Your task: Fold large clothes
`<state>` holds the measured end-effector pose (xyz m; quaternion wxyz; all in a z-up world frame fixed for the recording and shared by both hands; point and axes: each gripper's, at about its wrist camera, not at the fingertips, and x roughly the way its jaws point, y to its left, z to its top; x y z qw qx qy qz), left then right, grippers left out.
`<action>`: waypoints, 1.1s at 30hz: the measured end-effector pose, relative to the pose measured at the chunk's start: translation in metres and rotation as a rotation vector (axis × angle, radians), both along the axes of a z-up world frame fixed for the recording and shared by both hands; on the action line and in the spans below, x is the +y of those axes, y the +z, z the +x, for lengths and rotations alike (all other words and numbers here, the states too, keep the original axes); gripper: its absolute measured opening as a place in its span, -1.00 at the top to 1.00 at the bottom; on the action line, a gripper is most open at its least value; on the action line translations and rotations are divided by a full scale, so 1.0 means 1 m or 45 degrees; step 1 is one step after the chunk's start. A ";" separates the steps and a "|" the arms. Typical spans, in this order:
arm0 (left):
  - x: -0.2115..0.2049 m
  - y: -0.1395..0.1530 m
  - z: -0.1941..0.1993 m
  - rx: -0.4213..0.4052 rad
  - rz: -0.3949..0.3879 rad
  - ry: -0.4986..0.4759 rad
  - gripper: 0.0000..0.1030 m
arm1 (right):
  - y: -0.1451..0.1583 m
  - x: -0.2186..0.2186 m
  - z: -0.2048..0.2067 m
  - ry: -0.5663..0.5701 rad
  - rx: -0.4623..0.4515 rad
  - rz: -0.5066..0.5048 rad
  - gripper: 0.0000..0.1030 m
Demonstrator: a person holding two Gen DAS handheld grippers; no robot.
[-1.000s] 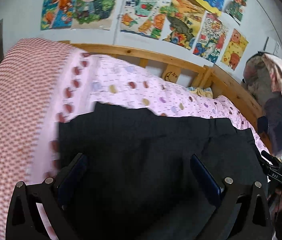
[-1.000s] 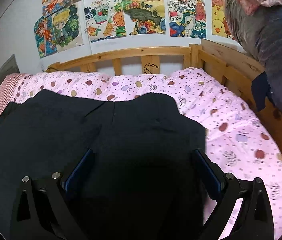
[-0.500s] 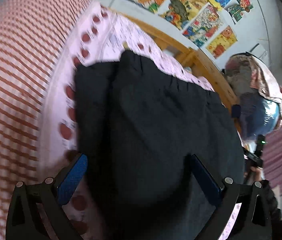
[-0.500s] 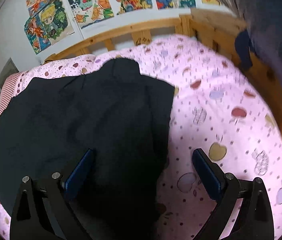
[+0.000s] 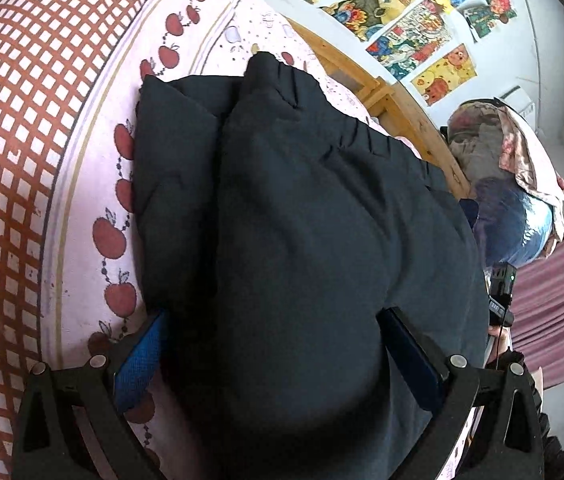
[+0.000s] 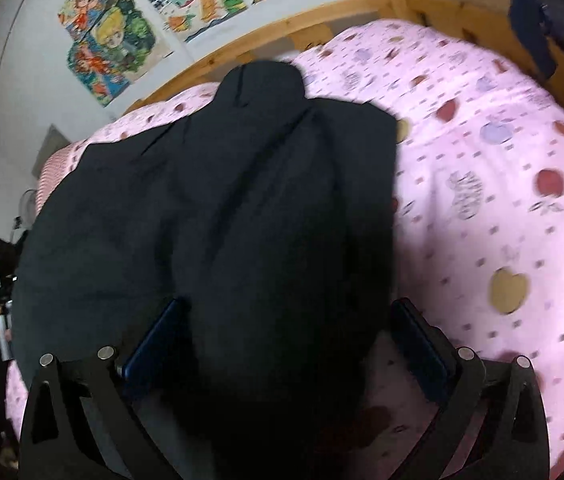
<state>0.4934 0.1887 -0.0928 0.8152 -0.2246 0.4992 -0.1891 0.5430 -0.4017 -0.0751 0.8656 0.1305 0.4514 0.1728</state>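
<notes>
1. Over the last second both cameras have tipped from a level look across the bed to a steep look down, so the dark garment [image 5: 302, 220] now fills most of each view. It lies on the pink apple-print sheet [image 6: 502, 200], its far end reaching toward the wooden bed rail [image 6: 282, 40].
2. The left gripper [image 5: 277, 352] has swung toward the left side of the bed: the red checked blanket [image 5: 13, 140] now curves down the whole left edge of its view, and the garment's left edge shows as a doubled layer near the apple border.
3. The right gripper [image 6: 286, 340] has shifted right, so bare sheet now shows beyond the garment's right edge.
4. Both pairs of fingers stand wide, with cloth bulging between them. Whether they touch the fabric I cannot tell.
5. My reading: both tools are descending onto the near hem for a grasp, so a fold toward the far end seems about to start, not finished.
</notes>
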 end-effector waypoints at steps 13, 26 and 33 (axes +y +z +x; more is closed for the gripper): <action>-0.013 0.004 -0.004 -0.095 0.087 -0.013 -1.00 | -0.019 0.023 -0.007 -0.015 0.001 -0.043 -0.98; -0.011 0.001 -0.006 -0.129 0.102 0.000 -1.00 | -0.017 0.019 -0.008 -0.031 -0.017 -0.051 -0.98; -0.012 0.001 -0.007 -0.129 0.101 0.001 -1.00 | -0.016 0.015 -0.005 -0.055 -0.002 -0.059 -0.98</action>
